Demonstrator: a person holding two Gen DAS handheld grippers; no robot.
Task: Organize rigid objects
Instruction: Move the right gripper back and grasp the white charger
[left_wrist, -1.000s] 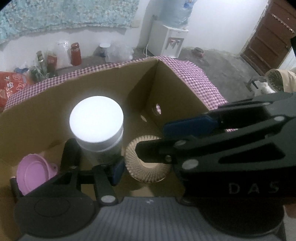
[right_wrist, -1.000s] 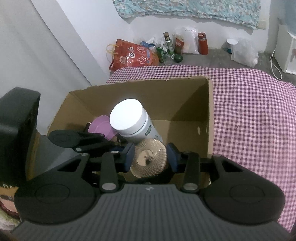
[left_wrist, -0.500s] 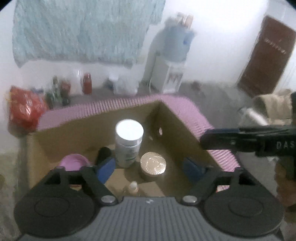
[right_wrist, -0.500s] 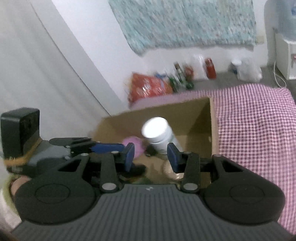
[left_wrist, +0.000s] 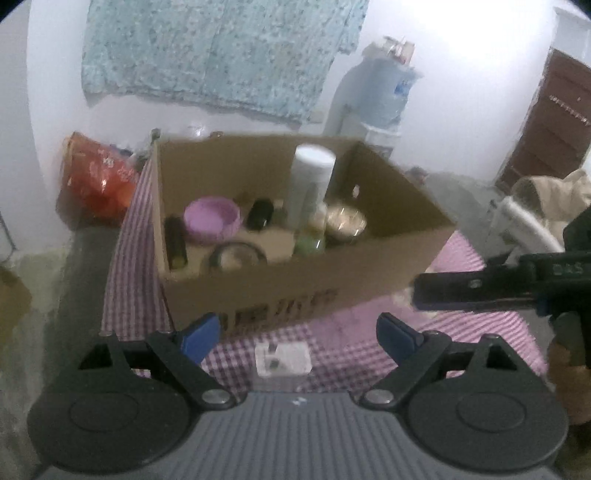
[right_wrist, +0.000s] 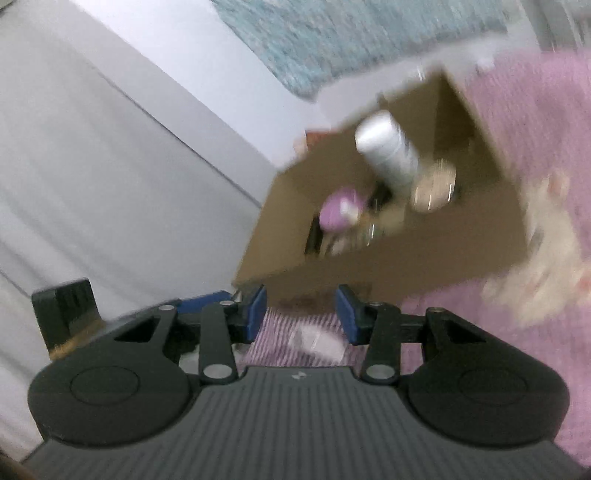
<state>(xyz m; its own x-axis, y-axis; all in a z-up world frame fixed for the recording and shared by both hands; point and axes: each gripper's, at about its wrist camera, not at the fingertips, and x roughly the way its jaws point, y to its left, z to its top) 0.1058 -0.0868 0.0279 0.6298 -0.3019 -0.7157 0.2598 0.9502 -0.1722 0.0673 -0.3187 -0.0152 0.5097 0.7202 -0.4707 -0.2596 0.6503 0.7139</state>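
A cardboard box (left_wrist: 295, 291) stands on the pink checked cloth (left_wrist: 351, 343). Inside stand a tall white jar (left_wrist: 312, 184), a round gold tin (left_wrist: 345, 221), a purple bowl (left_wrist: 212, 218), a dark bottle (left_wrist: 175, 242) and a round lidded dish (left_wrist: 238, 256). My left gripper (left_wrist: 301, 332) is open and empty in front of the box, above a small clear square block (left_wrist: 282, 358). My right gripper (right_wrist: 301, 317) is open and empty; it also shows at the right of the left wrist view (left_wrist: 480, 288). The right wrist view is blurred but shows the box (right_wrist: 388, 251) and jar (right_wrist: 388, 151).
A red bag (left_wrist: 98, 177) lies on the floor left of the box. A water dispenser (left_wrist: 384, 107) stands behind it, a brown door (left_wrist: 546, 129) at far right. A white lumpy thing (right_wrist: 546, 251) lies on the cloth beside the box.
Both grippers have pulled up and back out of the box, leaving the white jar and gold tin inside. They now hang in front of the box, open.
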